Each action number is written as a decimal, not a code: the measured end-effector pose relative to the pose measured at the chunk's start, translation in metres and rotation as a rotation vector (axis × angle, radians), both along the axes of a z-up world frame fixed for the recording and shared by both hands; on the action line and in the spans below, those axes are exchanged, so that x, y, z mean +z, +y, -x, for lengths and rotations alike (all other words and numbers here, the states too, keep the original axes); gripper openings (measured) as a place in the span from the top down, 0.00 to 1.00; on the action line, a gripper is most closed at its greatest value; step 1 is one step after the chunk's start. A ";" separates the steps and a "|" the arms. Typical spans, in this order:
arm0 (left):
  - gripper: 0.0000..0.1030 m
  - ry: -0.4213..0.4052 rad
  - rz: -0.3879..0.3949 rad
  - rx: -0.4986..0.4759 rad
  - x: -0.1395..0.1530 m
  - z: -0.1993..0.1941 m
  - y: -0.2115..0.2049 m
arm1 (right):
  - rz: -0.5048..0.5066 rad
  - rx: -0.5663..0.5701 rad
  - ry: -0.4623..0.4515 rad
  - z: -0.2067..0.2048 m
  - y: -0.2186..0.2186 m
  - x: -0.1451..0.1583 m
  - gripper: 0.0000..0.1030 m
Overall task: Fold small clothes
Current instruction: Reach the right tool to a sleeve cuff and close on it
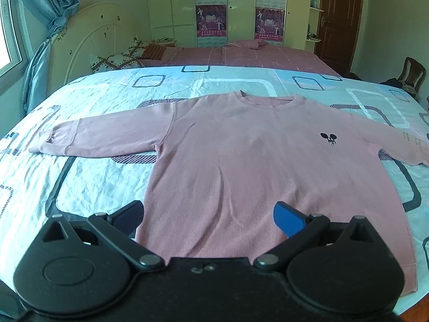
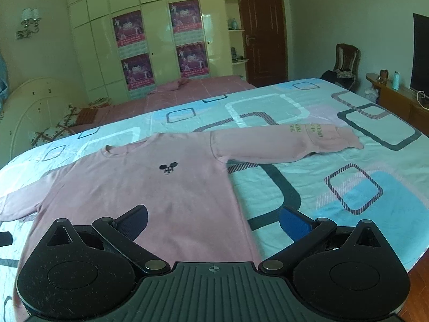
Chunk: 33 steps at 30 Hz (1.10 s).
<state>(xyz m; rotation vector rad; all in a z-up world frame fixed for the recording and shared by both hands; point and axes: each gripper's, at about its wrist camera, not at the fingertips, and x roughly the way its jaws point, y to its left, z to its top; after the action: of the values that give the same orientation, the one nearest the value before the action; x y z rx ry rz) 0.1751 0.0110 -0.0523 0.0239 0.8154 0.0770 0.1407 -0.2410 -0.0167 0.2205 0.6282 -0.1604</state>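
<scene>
**One pink sweatshirt spread flat, two tools held open above its hem**

On the bed (image 1: 88, 187), over a sheet patterned with rounded squares, lies one pink sweatshirt (image 1: 241, 166), front up, its neck pointing away from the cameras. Both of its two sleeves are stretched out sideways: the left sleeve (image 1: 102, 139) runs toward the window side, and the right sleeve (image 2: 289, 142) carries small printed lettering near the cuff. One small dark emblem (image 2: 168, 168) sits on the chest.

Two tools are in view, one per camera. The left tool (image 1: 208, 214) hangs over the lower left part of the garment with its two fingers spread wide, holding nothing; one pad is black and the other blue. The right tool (image 2: 213, 221) hangs over the lower right edge of the garment, likewise spread wide and empty, its blue pad (image 2: 295, 224) out over the bare sheet. Whether either one touches the cloth cannot be told.

Behind the bed stands a pale wardrobe (image 2: 102, 53) bearing four posters (image 2: 130, 28), two on each of two doors. One brown door (image 2: 261, 26) is shut beside it, and one wooden chair (image 2: 347, 59) stands near the far corner.
</scene>
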 end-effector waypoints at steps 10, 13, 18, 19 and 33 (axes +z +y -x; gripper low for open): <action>0.01 0.017 0.007 0.000 -0.023 -0.067 -0.017 | -0.011 -0.145 0.043 -0.076 -0.090 -0.030 0.00; 0.01 -0.003 0.025 -0.005 -0.027 -0.086 -0.023 | -0.039 -0.189 0.064 -0.098 -0.122 -0.043 0.00; 0.01 0.013 -0.025 -0.014 -0.037 -0.120 -0.036 | -0.096 -0.312 0.087 -0.127 -0.184 -0.066 0.01; 0.01 0.017 -0.029 -0.016 -0.040 -0.125 -0.039 | -0.103 -0.331 0.086 -0.132 -0.195 -0.070 0.01; 0.06 0.092 -0.028 -0.026 -0.064 -0.172 -0.041 | -0.279 -0.576 0.085 -0.169 -0.306 -0.118 0.44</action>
<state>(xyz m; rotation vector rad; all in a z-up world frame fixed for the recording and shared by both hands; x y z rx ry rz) 0.3470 -0.0300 -0.1161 0.0650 0.9057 0.0635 0.3102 -0.5471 -0.1343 0.6667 0.6583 -0.6411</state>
